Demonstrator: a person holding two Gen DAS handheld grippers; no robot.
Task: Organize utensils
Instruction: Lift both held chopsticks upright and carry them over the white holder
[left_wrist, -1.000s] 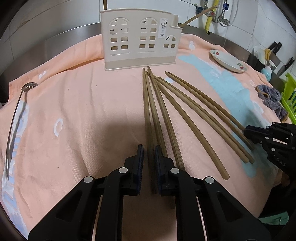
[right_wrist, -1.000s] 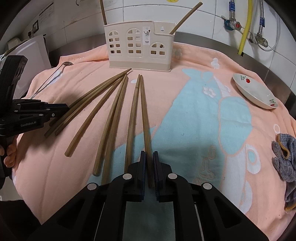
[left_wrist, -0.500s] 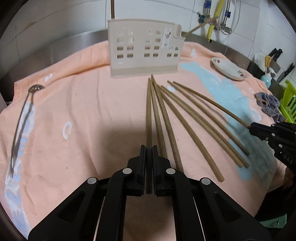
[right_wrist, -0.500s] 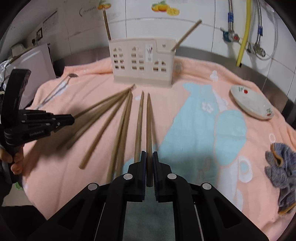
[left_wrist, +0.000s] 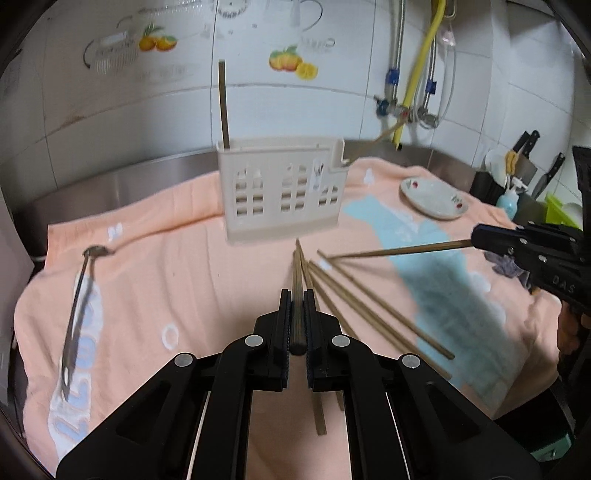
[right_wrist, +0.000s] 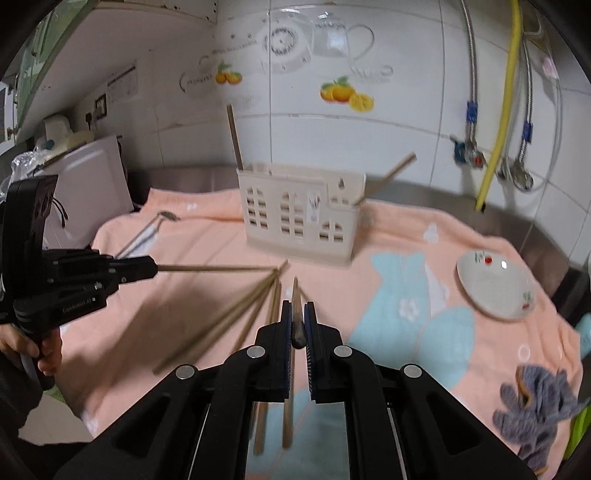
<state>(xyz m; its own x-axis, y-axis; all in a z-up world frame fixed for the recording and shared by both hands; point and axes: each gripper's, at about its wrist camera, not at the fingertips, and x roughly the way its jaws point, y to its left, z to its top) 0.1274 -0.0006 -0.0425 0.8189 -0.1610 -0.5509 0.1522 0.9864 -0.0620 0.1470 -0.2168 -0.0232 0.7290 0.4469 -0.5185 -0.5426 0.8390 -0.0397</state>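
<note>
My left gripper (left_wrist: 296, 297) is shut on a long wooden chopstick (left_wrist: 296, 280), lifted off the towel and pointing at the cream utensil holder (left_wrist: 282, 192). My right gripper (right_wrist: 296, 308) is shut on another chopstick (right_wrist: 295, 295), also raised toward the holder (right_wrist: 299, 221). Each gripper shows in the other's view, the right one (left_wrist: 476, 240) with its chopstick (left_wrist: 399, 251), the left one (right_wrist: 153, 268) with its chopstick (right_wrist: 214, 268). Several chopsticks (left_wrist: 373, 314) lie on the towel. Two chopsticks stand in the holder (left_wrist: 222, 103).
A slotted metal spoon (left_wrist: 79, 299) lies at the towel's left. A white dish (left_wrist: 434, 197) sits at the back right, a grey cloth (right_wrist: 535, 402) at the right edge. Pipes and a yellow hose (right_wrist: 498, 110) run down the tiled wall behind.
Both grippers have lifted their chopsticks off the towel and raised them, tilting up to face the holder and wall. The other chopsticks stay on the towel.
</note>
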